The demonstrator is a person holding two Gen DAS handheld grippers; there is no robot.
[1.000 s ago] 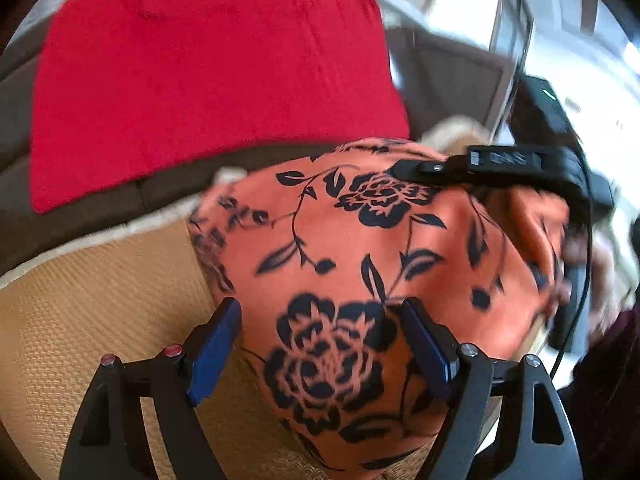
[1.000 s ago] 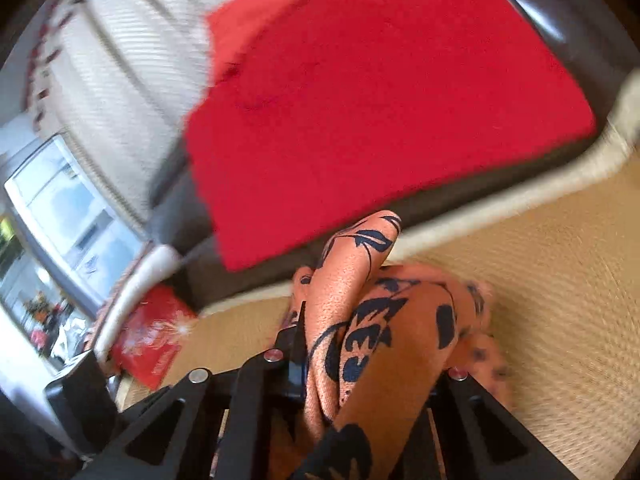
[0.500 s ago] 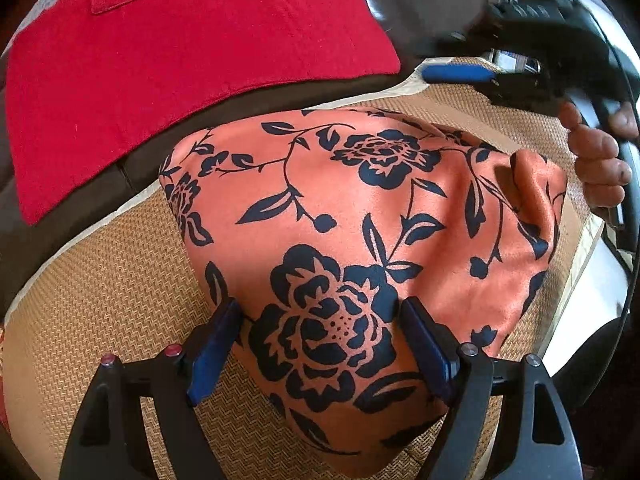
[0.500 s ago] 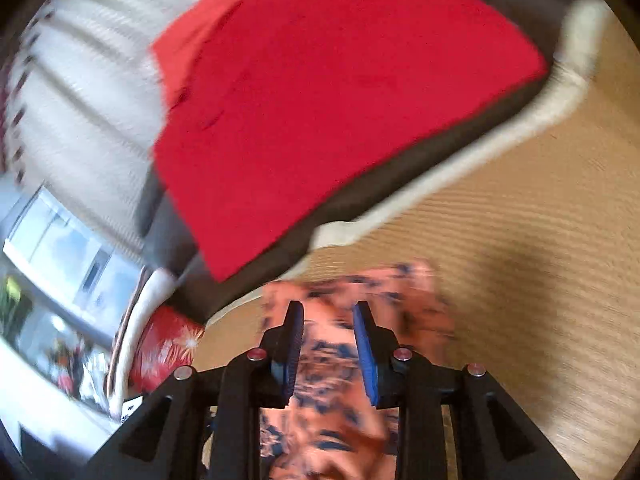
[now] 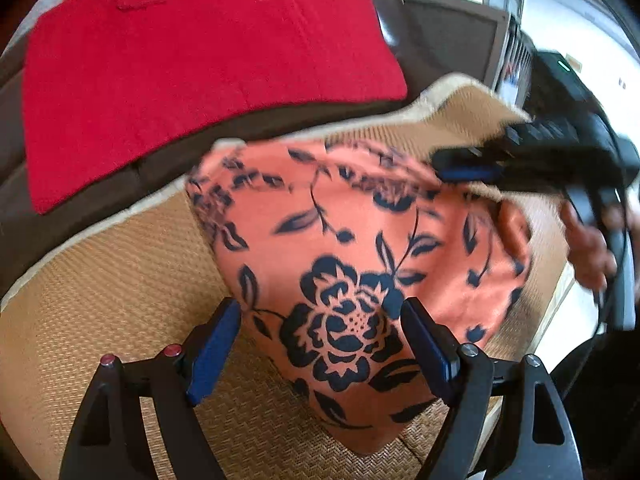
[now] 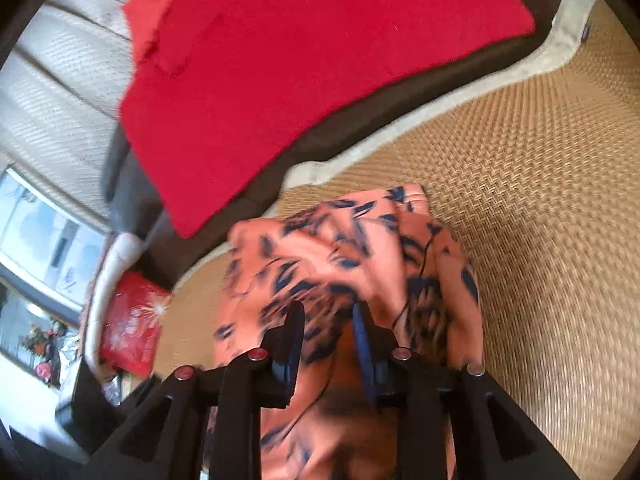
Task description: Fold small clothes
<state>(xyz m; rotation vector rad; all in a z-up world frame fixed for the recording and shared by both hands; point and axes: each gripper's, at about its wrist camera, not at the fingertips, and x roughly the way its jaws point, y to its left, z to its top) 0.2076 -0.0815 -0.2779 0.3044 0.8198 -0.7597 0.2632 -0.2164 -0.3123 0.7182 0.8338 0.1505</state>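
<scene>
An orange garment with a dark blue flower print [image 5: 352, 248] lies on a woven straw mat [image 5: 100, 300]. My left gripper [image 5: 320, 340] is open, its blue pads on either side of the garment's near part, nothing pinched. My right gripper [image 6: 326, 340] is open with a narrow gap, low over the rumpled garment [image 6: 360, 248], not clamping it. In the left wrist view the right gripper [image 5: 472, 166] hovers over the garment's far right edge, held by a hand [image 5: 588, 248].
A red cloth [image 5: 192, 72] lies on a dark brown cushion [image 5: 440, 40] behind the mat, also in the right wrist view [image 6: 304, 60]. The mat has a pale border [image 6: 440, 100]. A red bag [image 6: 132, 328] sits at the left. A window is beyond.
My right gripper let go of the garment, which dropped flat on the mat, then came back low over its edge. The left gripper stayed open around the near part.
</scene>
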